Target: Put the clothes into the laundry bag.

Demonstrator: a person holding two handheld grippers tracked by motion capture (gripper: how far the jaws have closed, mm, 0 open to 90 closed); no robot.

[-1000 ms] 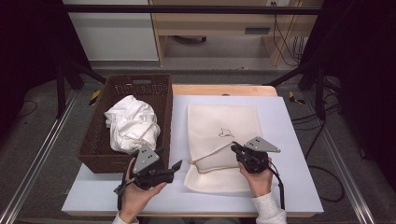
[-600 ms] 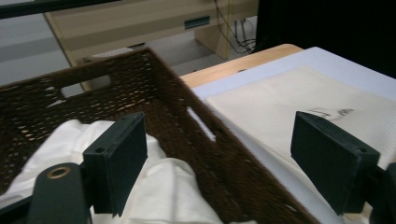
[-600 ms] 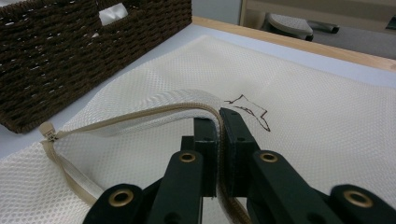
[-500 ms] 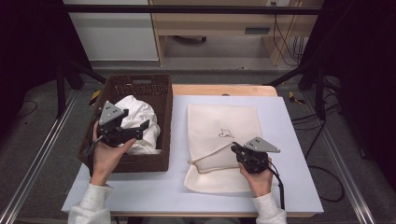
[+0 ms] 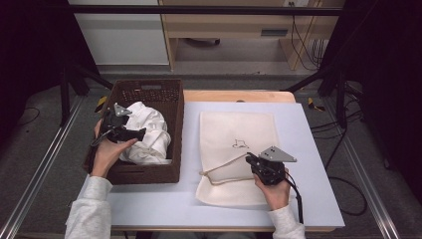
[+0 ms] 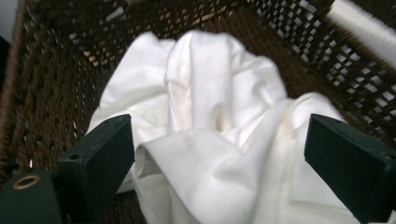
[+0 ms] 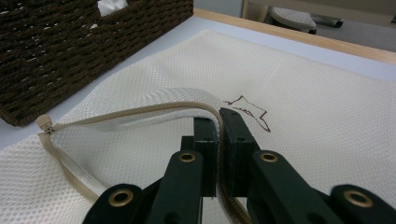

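left gripper (image 5: pixel 142 133): hung over the white cloth (image 5: pixel 147 130) in the brown wicker basket (image 5: pixel 149 175), jaws spread wide, just been opening, pressing nothing
right gripper (image 5: pixel 250 159): jaws pinched the zipper edge (image 7: pixel 154 109) of the mesh laundry bag (image 5: pixel 239 134), which lay flat on the table (image 5: pixel 308 149)

The person wore light grey long sleeves (image 5: pixel 89 209) with ribbed cuffs, and each hand carried a black gripper. The left gripper (image 5: pixel 130 134) and the right gripper (image 5: pixel 255 160) each had a grey three-cornered plate (image 5: pixel 277 154) on top, and a black cable (image 5: pixel 297 199) trailed from the right one. The jaws were black and blocky, with flat rectangular pads (image 6: pixel 100 161), small screw holes, and brass-coloured rings (image 7: pixel 187 157) at the joints.
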